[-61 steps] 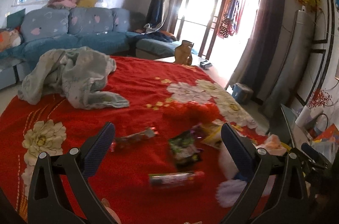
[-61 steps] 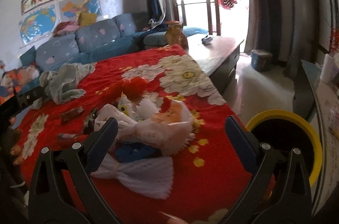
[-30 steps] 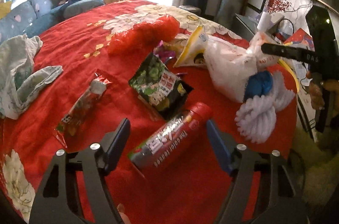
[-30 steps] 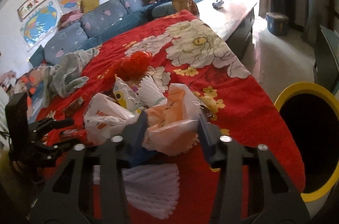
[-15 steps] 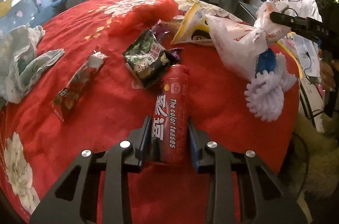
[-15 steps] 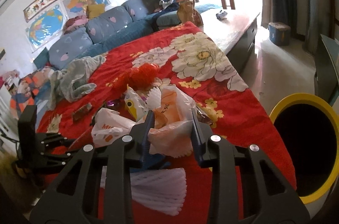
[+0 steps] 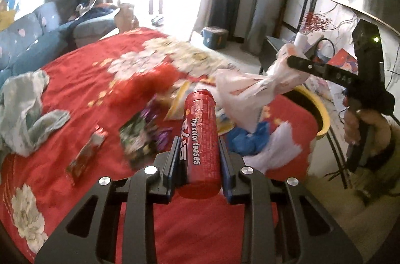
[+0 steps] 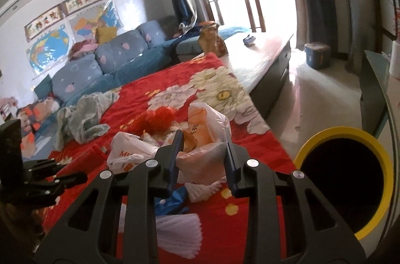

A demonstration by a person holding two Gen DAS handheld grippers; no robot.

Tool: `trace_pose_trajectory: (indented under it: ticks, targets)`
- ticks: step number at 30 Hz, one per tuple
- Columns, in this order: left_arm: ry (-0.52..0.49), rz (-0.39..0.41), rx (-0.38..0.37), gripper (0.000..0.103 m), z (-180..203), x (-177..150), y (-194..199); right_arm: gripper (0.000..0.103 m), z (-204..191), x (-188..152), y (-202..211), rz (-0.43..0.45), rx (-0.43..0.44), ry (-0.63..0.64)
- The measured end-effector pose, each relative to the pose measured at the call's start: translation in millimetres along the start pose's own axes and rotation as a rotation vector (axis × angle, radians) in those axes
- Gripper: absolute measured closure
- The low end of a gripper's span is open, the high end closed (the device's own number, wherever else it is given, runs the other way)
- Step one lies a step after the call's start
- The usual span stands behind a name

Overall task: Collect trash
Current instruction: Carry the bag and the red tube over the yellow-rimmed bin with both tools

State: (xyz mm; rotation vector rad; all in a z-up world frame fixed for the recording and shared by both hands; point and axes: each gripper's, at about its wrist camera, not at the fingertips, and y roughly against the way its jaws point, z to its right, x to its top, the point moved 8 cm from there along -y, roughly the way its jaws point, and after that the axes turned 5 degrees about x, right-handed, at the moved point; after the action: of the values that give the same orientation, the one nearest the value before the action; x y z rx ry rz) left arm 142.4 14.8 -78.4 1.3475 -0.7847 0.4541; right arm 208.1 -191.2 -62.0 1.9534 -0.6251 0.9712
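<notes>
A red snack tube (image 7: 201,114) printed "The color teases" sits lengthwise between the fingers of my left gripper (image 7: 198,141). The jaws are still closing and their pads press on it, holding it above the red flowered blanket (image 7: 125,69). My right gripper (image 8: 202,134) is shut on a crumpled white and orange plastic bag (image 8: 200,119). The left wrist view shows that bag (image 7: 250,91) hanging from the right gripper (image 7: 292,61) above the blanket's edge. A black bin with a yellow rim (image 8: 380,156) stands on the floor right of the blanket.
Loose on the blanket lie a green snack packet (image 7: 135,136), a red wrapper (image 7: 87,154), a white pleated piece (image 7: 277,146), a blue scrap (image 7: 245,141) and a grey cloth (image 7: 22,109). A blue sofa (image 8: 112,59) stands behind, a low wooden table (image 8: 262,56) beyond.
My left gripper closed on the red tube and lifted it off the blanket. My right gripper closed on the plastic bag and raised it.
</notes>
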Motion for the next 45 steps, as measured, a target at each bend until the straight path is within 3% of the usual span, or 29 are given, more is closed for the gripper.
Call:
trace_pose_trajectory:
  ticks: [19, 45]
  targets:
    - [-0.031, 0.0, -0.08, 0.076, 76.7, 32.8, -25.1, 0.079, 83.8, 21.2, 45.6, 0.11, -0.172, -0.115]
    - [-0.104, -0.034, -0.198, 0.076, 171.5, 51.4, -72.9, 0.079, 206.3, 2.8, 78.3, 0.13, -0.454, -0.268]
